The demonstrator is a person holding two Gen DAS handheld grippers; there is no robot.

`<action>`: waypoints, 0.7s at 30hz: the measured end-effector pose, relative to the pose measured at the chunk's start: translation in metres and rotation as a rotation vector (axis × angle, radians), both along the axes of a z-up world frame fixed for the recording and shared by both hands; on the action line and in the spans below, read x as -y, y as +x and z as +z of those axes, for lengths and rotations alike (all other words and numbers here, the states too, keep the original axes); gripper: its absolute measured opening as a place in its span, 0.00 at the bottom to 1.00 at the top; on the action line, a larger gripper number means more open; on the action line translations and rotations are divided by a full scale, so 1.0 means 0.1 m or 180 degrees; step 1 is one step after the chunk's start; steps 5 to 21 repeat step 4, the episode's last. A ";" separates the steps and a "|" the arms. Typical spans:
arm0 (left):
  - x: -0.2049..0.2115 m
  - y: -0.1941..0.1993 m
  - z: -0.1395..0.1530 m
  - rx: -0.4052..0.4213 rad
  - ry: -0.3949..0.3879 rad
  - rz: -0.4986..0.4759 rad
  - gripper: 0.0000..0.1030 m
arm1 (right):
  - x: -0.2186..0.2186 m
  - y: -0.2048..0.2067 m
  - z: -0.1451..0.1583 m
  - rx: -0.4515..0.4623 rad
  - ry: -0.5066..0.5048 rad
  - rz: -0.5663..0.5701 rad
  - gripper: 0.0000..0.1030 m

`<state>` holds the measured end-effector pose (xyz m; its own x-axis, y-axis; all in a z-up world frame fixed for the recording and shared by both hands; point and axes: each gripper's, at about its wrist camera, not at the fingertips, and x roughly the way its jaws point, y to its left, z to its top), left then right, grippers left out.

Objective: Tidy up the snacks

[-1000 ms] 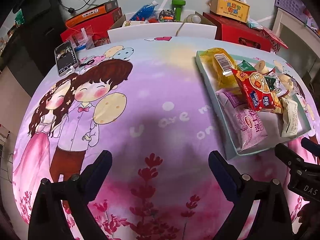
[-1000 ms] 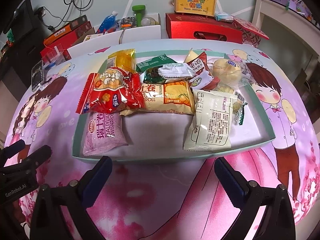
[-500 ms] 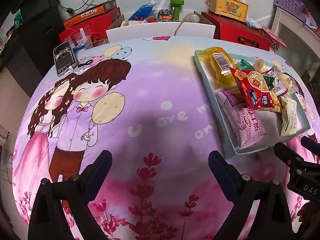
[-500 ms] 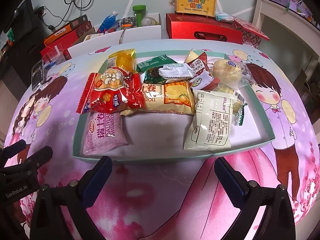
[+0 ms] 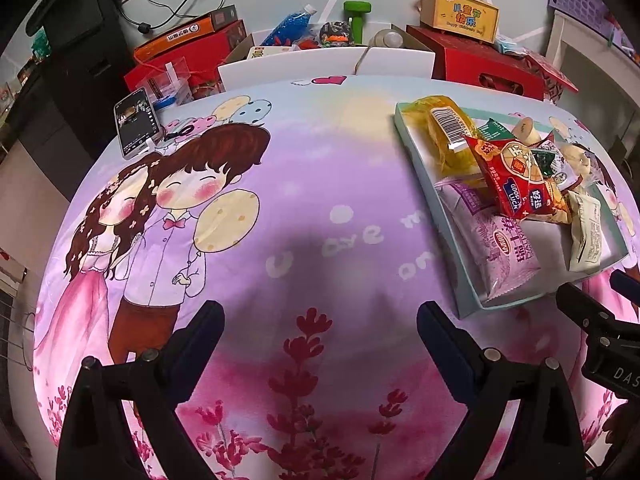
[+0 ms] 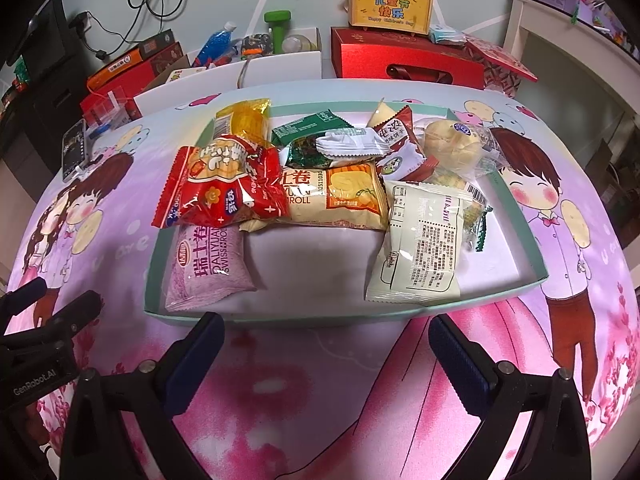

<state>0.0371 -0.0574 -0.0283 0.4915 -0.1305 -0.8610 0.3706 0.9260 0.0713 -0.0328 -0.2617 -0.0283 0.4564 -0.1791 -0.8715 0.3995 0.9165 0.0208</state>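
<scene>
Snacks sit piled in a pale green tray (image 6: pixel 535 276) on the cartoon-print tablecloth (image 5: pixel 320 208), and both grippers hang back with nothing in them. Over on the far left, a phone (image 5: pixel 135 126) lies at the cloth's edge. The left gripper (image 5: pixel 320 322) hovers above bare cloth, jaws spread wide, the tray off to its right side. Now across the tray from its left end: a purple Swiss roll pack (image 6: pixel 208 268) lies flat at the near-left corner, with a red snack bag (image 6: pixel 220 188) overlapping its top edge and poking past the tray's left wall. Behind that, a yellow packet (image 6: pixel 248 120) leans on the far-left rim. In the middle, a cream and orange roll pack (image 6: pixel 336 196) lies flat, with a green wrapper (image 6: pixel 308 130) and a small white wrapper (image 6: pixel 348 144) behind it. Right of centre, a pale pack with printed text (image 6: pixel 420 248) reaches almost to the near wall, and a bun in clear wrap (image 6: pixel 452 146) sits at the far right. The right gripper (image 6: pixel 326 344) is poised just outside the tray's near wall, jaws wide apart, empty. Boxes crowd the back: a red gift box (image 6: pixel 404 64) with a yellow carry box (image 6: pixel 390 4) on top.
</scene>
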 end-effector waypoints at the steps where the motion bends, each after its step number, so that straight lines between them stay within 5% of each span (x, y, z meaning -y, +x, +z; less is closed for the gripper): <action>1: 0.00 -0.01 0.00 0.0020 0.0012 -0.0012 0.94 | 0.00 0.00 0.00 0.0000 -0.0002 0.0002 1.00; 21: 0.02 -0.02 0.01 0.0054 0.0039 -0.0055 0.94 | 0.00 0.00 0.00 0.0006 -0.0002 0.0000 1.00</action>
